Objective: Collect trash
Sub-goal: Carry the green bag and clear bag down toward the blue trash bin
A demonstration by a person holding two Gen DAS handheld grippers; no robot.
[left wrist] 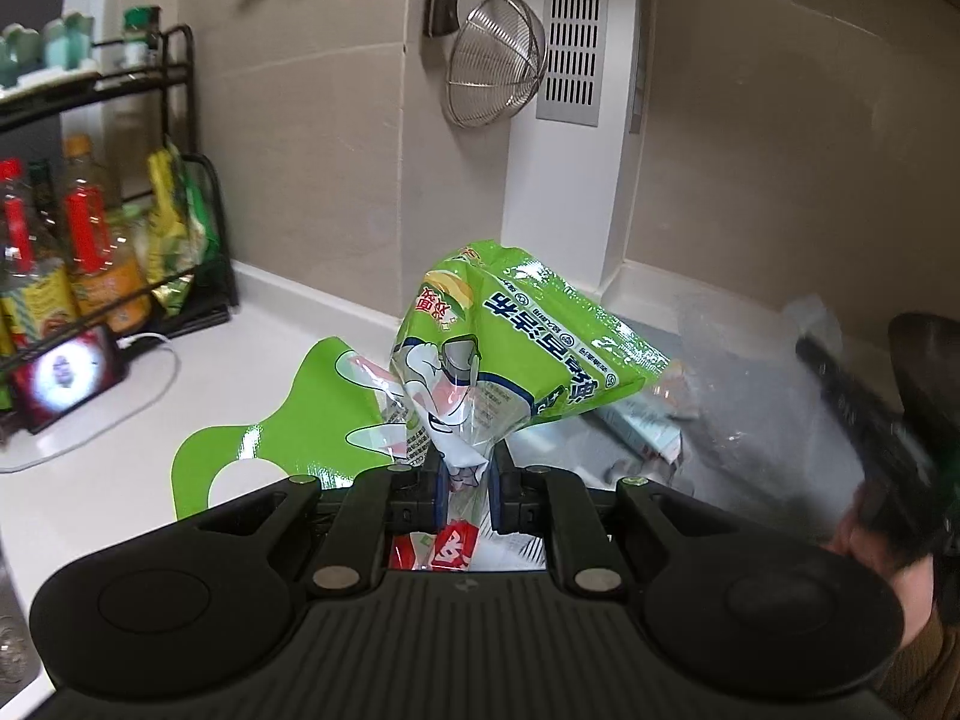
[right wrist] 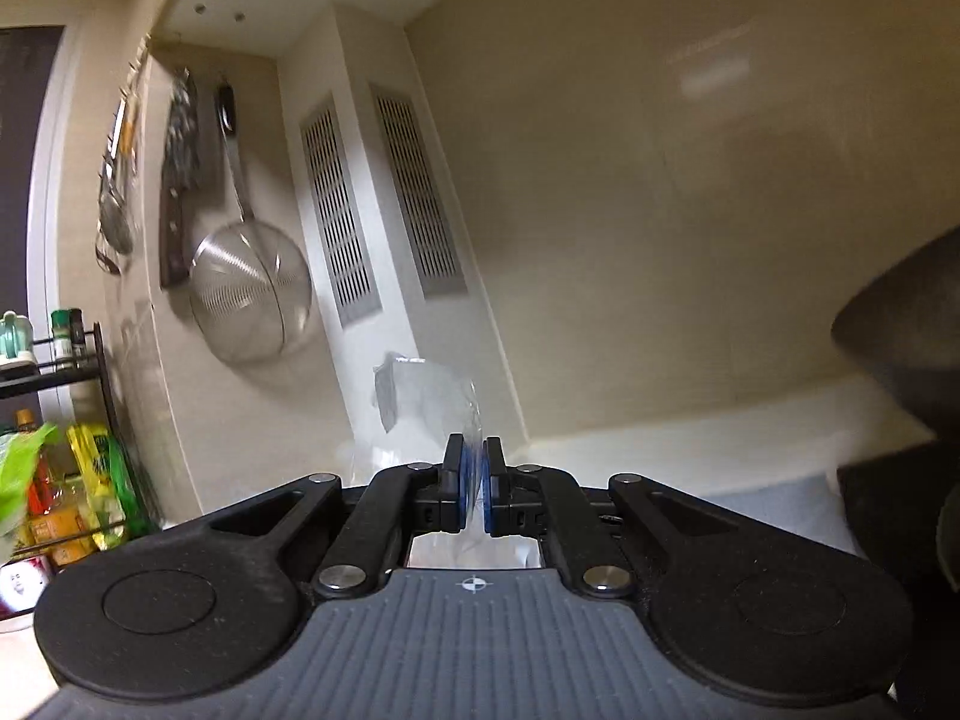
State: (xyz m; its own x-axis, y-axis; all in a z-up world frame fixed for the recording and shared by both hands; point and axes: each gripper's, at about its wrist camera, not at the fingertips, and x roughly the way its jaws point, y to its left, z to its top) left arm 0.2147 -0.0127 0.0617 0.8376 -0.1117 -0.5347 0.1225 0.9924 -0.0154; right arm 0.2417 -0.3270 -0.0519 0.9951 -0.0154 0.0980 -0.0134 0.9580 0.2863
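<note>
Item one: green snack wrapper (left wrist: 498, 336), printed with a cartoon figure and blue lettering. I have it pinched by its clear lower end in my left hand-held gripper (left wrist: 467, 474), whose jaws are nearly closed on the film. The wrapper stands up and leans right above the counter (left wrist: 120, 480), clear of the surface. The left hand-held gripper tilts downward toward the counter.

Item two: clear plastic film (right wrist: 429, 402), crumpled and see-through. My right hand-held gripper (right wrist: 475, 489) has its blue pads pressed almost together on the lower edge of it, and the film rises above the fingertips. This hand-held gripper points about level, slightly upward, at the wall.

Item three: a flat green sheet (left wrist: 282, 438) with white cut-out shapes, lying on the counter just behind and left of the held wrapper.

Item four: more clear plastic (left wrist: 738, 372) and a small carton (left wrist: 645, 429) lying to the right of the wrapper. In the left wrist view a blurred dark shape and part of a hand (left wrist: 870, 540) in a brown sleeve sit at the right edge.

Surroundings: a black wire rack (left wrist: 180, 192) with bottles (left wrist: 90, 240) at the left, a phone (left wrist: 66, 378) with a lit screen leaning at its foot, a mesh strainer (left wrist: 498, 66) hanging on the beige wall, and a slotted vent panel (left wrist: 573, 30) beside it.
</note>
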